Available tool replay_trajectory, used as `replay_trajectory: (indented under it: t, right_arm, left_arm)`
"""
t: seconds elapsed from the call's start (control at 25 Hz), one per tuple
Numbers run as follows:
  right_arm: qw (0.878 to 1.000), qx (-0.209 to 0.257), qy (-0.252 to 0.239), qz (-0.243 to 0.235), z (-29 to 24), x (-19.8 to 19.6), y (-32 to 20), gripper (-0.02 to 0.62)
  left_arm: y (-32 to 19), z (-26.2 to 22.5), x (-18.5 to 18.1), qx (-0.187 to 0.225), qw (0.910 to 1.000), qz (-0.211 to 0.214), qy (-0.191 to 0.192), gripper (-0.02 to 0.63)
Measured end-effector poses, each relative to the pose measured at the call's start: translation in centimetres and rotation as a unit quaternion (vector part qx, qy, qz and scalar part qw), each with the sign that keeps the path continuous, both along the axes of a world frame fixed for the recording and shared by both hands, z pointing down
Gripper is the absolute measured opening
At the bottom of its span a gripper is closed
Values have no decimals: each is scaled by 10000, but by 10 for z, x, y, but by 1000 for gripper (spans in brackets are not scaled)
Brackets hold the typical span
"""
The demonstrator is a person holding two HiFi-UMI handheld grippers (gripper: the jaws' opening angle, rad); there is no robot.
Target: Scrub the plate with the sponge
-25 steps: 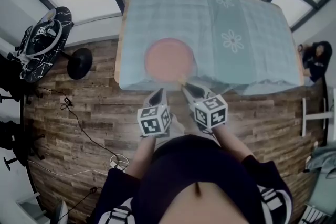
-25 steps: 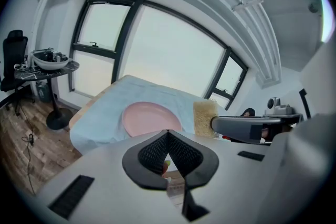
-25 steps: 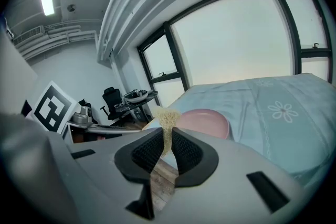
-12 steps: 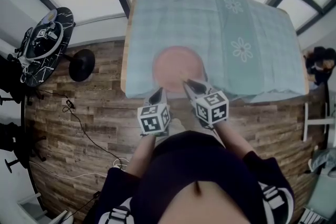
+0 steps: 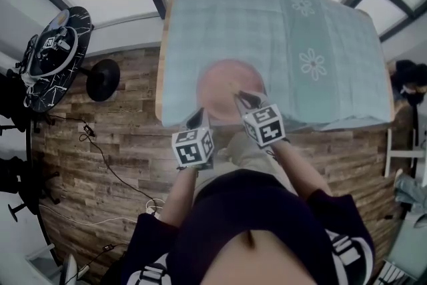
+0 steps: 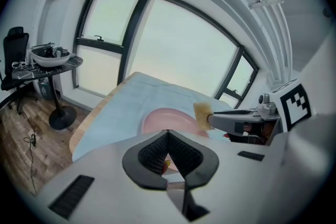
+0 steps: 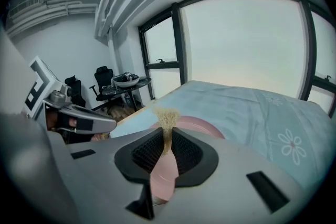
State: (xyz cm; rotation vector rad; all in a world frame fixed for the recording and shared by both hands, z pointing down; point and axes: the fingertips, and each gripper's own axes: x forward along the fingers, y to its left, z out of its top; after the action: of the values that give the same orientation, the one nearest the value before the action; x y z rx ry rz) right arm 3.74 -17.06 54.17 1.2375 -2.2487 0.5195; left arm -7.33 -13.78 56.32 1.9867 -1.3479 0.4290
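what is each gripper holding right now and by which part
The right gripper is shut on the sponge, pinching its near end between the jaws; the far end sticks out beyond them. The left gripper holds nothing, jaws together.

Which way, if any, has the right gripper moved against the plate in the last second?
Yes, forward. The right gripper, shut on the sponge, had its fingers at the plate's near rim; now they reach over the plate.
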Motion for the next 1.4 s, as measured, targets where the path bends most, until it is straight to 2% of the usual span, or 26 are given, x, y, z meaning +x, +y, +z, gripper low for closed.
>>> replay_trajectory:
  t: [0.64, 0.8, 0.96, 1.16, 1.4]
  right_arm:
    - [9936, -520, 984, -168, 65, 14, -69, 52]
    - [9914, -492, 1199, -193, 75, 18, -86, 52]
    - [9881, -832, 1259, -281, 91, 14, -90, 52]
    - [9859, -746, 1445, -403, 102, 13, -103, 52]
    - [9855, -823, 1392, -507, 107, 5, -107, 52]
  left_arm:
    - [-28, 25, -5, -252, 9994, -236, 16, 3]
    - [-37, 26, -2, -284, 9992, -269, 37, 3]
    - [-43, 27, 1, -297, 9992, -276, 41, 3]
    - [-47, 28, 3, -273, 9993, -272, 8, 3]
    - [-50, 29, -2, -268, 9990, -347, -24, 3]
